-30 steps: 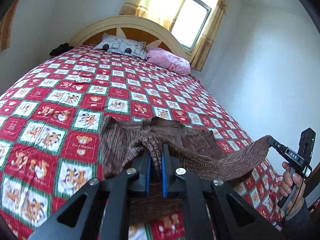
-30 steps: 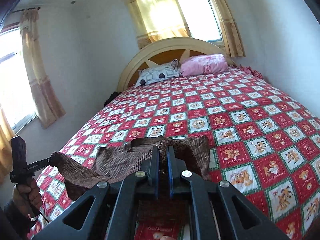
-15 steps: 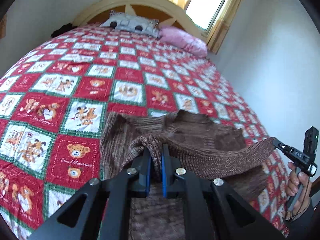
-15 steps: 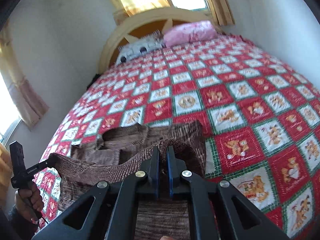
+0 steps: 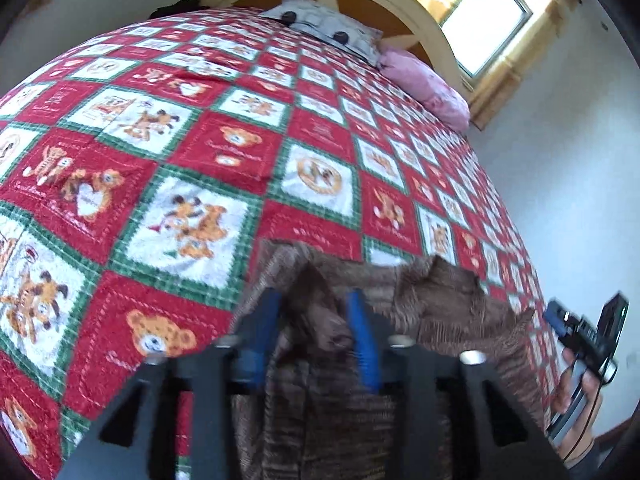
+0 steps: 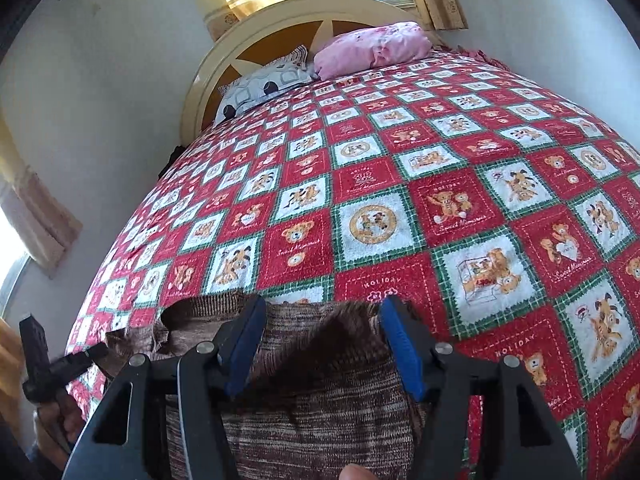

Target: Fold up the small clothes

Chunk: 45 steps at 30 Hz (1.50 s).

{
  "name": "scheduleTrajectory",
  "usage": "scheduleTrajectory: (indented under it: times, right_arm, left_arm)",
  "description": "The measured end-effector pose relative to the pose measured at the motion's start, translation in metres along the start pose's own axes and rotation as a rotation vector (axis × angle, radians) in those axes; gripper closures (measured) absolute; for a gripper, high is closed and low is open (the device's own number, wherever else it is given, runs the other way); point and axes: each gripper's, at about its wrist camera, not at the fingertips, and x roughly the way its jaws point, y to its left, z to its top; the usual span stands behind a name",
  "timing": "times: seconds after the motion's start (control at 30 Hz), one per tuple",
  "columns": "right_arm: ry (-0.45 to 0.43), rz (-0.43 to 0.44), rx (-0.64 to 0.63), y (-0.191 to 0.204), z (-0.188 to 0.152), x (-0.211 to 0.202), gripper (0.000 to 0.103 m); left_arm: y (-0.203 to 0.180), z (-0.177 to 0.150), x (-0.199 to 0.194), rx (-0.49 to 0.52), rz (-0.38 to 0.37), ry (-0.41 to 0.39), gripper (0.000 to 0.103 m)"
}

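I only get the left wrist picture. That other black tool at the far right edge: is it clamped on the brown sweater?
Observer: No. In the right wrist view the right gripper is wide open, and the brown sweater lies under it unpinched.
Visitor: So is the sweater flat on that side?
Observer: Mostly. It is spread on the quilt, but a dark fold stands up between the blue pads.
Visitor: Anything of the person in that picture?
Observer: A fingertip shows at the bottom edge, just behind the gripper.
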Motion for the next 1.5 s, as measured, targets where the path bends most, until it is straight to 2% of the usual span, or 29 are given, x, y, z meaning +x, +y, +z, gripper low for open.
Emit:
scheduleTrajectory:
  times: [0.03,0.13,0.23,0.4,0.5,0.57,0.67,0.83,0.97,1.0,1.07,1.17,1.3,1.5]
  right_arm:
    - [-0.003,-0.009,-0.011,0.0,-0.003,-0.002,0.042]
    - [-0.022,-0.034,-0.062,-0.001,-0.014,-0.013,0.042]
    - [-0.026,-0.061,-0.086,-0.01,-0.023,-0.024,0.042]
    - [0.021,-0.111,-0.112,-0.019,-0.03,-0.019,0.042]
    - [0.042,-0.102,-0.125,-0.016,-0.034,-0.015,0.047]
    - [0.052,-0.107,-0.151,-0.011,-0.036,-0.012,0.056]
    - [0.06,-0.113,-0.187,-0.006,-0.04,-0.011,0.058]
    - [0.073,-0.126,-0.188,-0.012,-0.039,-0.007,0.059]
    - [0.095,-0.1,-0.16,-0.017,-0.034,0.002,0.06]
    - [0.107,-0.108,-0.165,-0.016,-0.034,0.007,0.06]
    - [0.135,-0.126,-0.178,-0.014,-0.036,0.016,0.072]
    - [0.154,-0.219,-0.181,-0.018,-0.041,0.028,0.072]
    - [0.15,-0.198,-0.124,-0.028,-0.046,0.014,0.072]
    - [0.135,-0.064,-0.147,-0.014,-0.076,-0.045,0.072]
  left_arm:
    - [0.002,0.002,-0.003,-0.003,0.014,-0.018,0.046]
    - [0.01,0.006,-0.018,0.029,0.053,-0.051,0.044]
    - [0.012,-0.003,-0.029,0.144,0.158,-0.064,0.037]
    - [0.004,-0.022,-0.024,0.297,0.267,-0.015,0.036]
    - [0.0,-0.026,-0.021,0.31,0.29,-0.013,0.036]
    - [-0.002,-0.028,-0.016,0.312,0.313,-0.005,0.036]
    - [-0.003,-0.032,-0.01,0.319,0.339,0.004,0.036]
    - [0.001,-0.04,-0.008,0.316,0.34,0.019,0.036]
    - [0.001,-0.043,-0.006,0.312,0.339,0.019,0.036]
    - [-0.001,-0.044,-0.005,0.317,0.343,0.019,0.036]
    - [-0.003,-0.047,-0.002,0.339,0.365,0.018,0.034]
    - [-0.006,-0.051,0.003,0.381,0.404,-0.002,0.029]
    - [-0.006,-0.054,-0.01,0.358,0.375,0.008,0.029]
    - [-0.019,-0.09,-0.052,0.403,0.298,-0.001,0.029]
